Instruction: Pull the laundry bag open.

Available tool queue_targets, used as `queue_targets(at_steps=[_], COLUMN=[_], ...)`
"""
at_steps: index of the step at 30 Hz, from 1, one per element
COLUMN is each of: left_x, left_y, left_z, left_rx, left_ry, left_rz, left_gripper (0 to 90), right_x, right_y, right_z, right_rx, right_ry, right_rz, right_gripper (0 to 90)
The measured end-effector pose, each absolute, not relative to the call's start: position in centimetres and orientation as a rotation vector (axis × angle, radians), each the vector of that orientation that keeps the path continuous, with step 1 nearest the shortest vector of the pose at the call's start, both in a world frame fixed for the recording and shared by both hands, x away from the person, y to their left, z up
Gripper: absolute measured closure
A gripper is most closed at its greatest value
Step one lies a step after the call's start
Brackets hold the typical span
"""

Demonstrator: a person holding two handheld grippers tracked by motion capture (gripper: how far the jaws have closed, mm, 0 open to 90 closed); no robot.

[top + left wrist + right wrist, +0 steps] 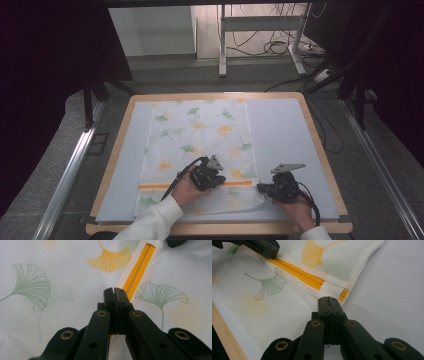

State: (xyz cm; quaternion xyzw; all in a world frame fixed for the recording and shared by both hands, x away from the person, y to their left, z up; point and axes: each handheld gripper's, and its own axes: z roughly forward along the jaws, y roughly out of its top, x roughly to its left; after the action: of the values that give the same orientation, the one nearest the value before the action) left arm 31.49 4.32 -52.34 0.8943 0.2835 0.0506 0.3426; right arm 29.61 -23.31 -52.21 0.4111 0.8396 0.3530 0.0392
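Low in the high view, the left claw rests closed on the leaf-print bag by its orange zip; the right claw, closed, touches the bag's lower-right corner on the worktop.

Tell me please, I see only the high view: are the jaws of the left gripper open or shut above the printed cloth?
Observer: Shut. The left gripper view shows the left gripper with both jaws pressed together, its tips just beside the orange zipper.
Operator: And the right one?
Observer: The right gripper is shut too, its tips at the edge of the cloth near the zipper's end.
Operator: How does that end look?
Observer: A white tab covers the zipper just before its end.
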Motion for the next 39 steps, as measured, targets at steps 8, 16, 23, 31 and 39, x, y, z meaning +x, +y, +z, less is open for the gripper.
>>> queue_targets(at_steps=[8,16,23,31,39], left_x=[31.1,31.1,31.1,31.0,31.0], left_y=[4.7,5.0,5.6,5.9,6.2], left_z=[-52.3,-52.3,-52.3,-52.3,-52.3], left_rx=[2.334,2.336,2.338,2.337,2.335], left_ry=[0.734,0.738,0.757,0.765,0.784], left_rz=[0.150,0.156,0.162,0.163,0.169], left_gripper=[90.0,90.0,90.0,90.0,90.0], right_x=[29.6,29.6,29.5,29.5,29.5], right_y=[-23.3,-23.2,-23.2,-23.2,-23.2], right_z=[-52.2,-52.2,-52.2,-52.2,-52.2], right_rx=[1.263,1.253,1.255,1.248,1.253], right_ry=[2.575,2.571,2.566,2.569,2.566], right_rz=[1.081,1.076,1.077,1.070,1.075], right_gripper=[89.4,89.4,89.4,89.4,89.4])
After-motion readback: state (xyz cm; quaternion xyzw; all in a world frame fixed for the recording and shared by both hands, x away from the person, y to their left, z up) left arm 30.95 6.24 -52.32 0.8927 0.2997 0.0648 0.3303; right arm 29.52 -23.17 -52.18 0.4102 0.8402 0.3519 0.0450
